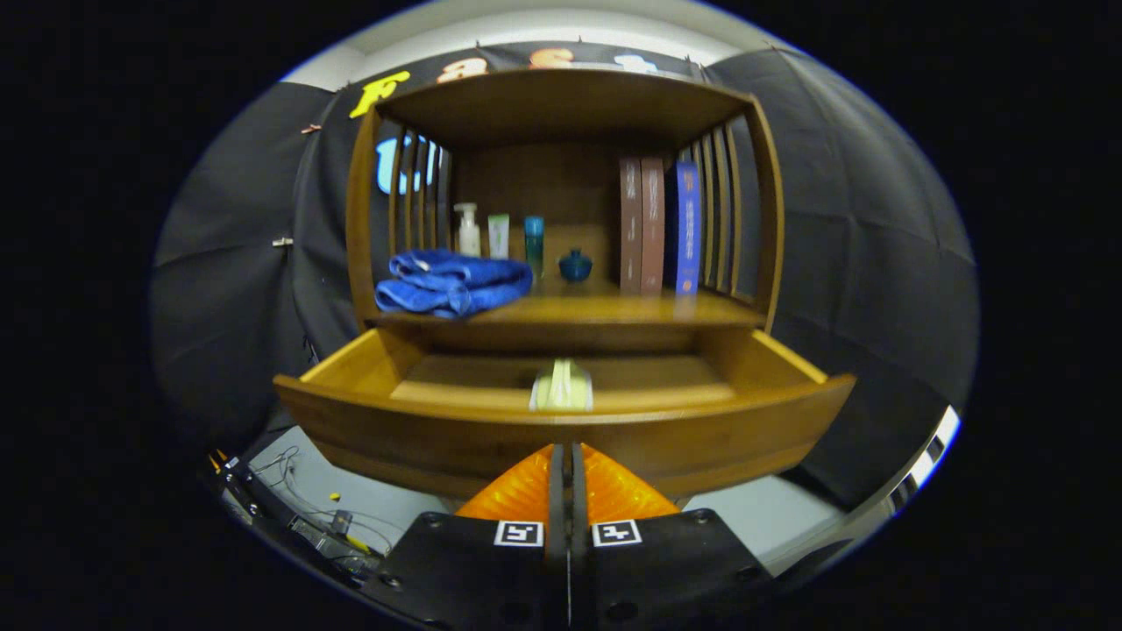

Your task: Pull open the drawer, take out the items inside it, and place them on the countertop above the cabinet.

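Black cloth walls (859, 219), pale floor (386, 499)

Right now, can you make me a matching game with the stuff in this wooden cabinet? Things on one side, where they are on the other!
Things:
1. blue towel
2. pale packet
3. books
4. gripper

Places:
A. standing at the right end of the countertop
B. fingers together, just in front of the drawer front
C. folded at the left end of the countertop
D. lying inside the open drawer

Pairs: 1-C, 2-D, 3-A, 4-B
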